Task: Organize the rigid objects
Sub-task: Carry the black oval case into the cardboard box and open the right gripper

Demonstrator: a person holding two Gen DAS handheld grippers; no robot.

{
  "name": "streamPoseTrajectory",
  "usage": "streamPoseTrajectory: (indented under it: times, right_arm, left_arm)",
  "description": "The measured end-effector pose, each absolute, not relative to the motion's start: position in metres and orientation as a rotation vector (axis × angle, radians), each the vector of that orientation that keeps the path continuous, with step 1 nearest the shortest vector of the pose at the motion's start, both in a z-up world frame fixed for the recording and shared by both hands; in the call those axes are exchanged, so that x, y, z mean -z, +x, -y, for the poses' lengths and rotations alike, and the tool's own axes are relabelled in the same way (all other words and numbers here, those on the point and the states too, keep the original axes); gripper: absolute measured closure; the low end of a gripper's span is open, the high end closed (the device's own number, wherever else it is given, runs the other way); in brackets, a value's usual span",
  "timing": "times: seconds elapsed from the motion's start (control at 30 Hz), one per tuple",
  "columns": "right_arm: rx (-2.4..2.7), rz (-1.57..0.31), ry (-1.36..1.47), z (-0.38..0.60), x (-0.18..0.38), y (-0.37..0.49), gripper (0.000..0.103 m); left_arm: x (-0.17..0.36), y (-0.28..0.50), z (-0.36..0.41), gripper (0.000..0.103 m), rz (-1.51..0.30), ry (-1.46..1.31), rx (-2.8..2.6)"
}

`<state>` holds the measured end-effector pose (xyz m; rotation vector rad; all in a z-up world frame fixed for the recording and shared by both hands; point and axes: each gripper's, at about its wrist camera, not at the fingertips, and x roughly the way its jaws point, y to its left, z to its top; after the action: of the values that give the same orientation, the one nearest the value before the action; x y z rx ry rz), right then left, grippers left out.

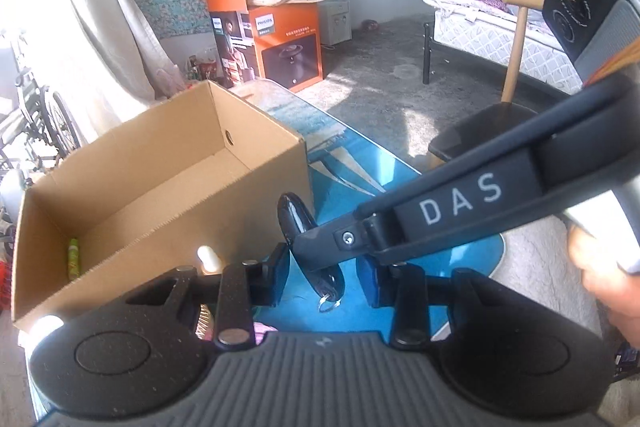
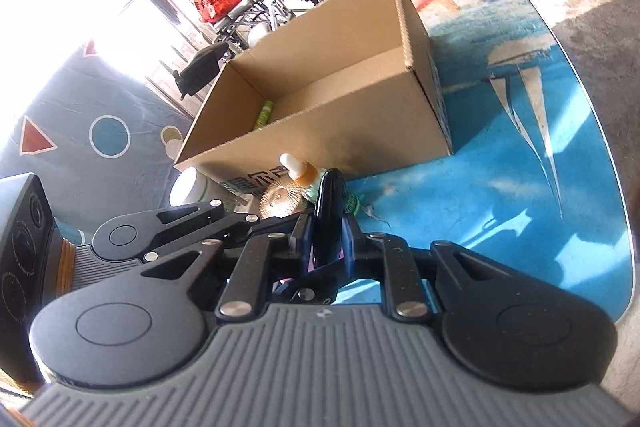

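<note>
Clamped edge-on between the right gripper's (image 2: pixel 327 239) nearly closed blue pads, a black key fob (image 2: pixel 329 211) is held above the blue table (image 2: pixel 520 187). It also sits between the left gripper's (image 1: pixel 323 273) partly parted jaws; whether those pads press it cannot be told. Behind it, a cardboard box (image 1: pixel 256 211) is seen, with a green tube (image 1: pixel 74 255) inside.

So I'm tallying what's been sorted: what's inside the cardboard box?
Inside the cardboard box, only a small green tube shows, lying on the floor at one end. The near wall hides the strip of floor just behind it.
</note>
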<state>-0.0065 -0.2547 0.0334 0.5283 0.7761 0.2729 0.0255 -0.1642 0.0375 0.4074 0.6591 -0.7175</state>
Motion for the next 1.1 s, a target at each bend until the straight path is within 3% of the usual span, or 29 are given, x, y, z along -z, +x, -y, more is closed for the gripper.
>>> streamPoseTrajectory:
  times: [0.2, 0.37, 0.63, 1.1]
  right_arm:
    - [-0.395, -0.709, 0.422, 0.218, -0.091, 0.044, 0.088]
    - [-0.49, -0.81, 0.398, 0.182, -0.105, 0.13, 0.088]
    - [-0.506, -1.095, 0.517, 0.148, -0.066, 0.26, 0.089]
    - [-0.453, -1.288, 0.688, 0.139, 0.01, 0.341, 0.089]
  left_arm:
    - [-0.084, 0.058, 0.129, 0.064, -0.58, 0.384, 0.591]
    - [-0.093, 0.122, 0.102, 0.06, -0.677, 0.366, 0.522]
    - [-0.059, 0.218, 0.069, 0.059, -0.886, 0.338, 0.457]
    - [-0.02, 0.275, 0.07, 0.058, -0.989, 0.41, 0.364]
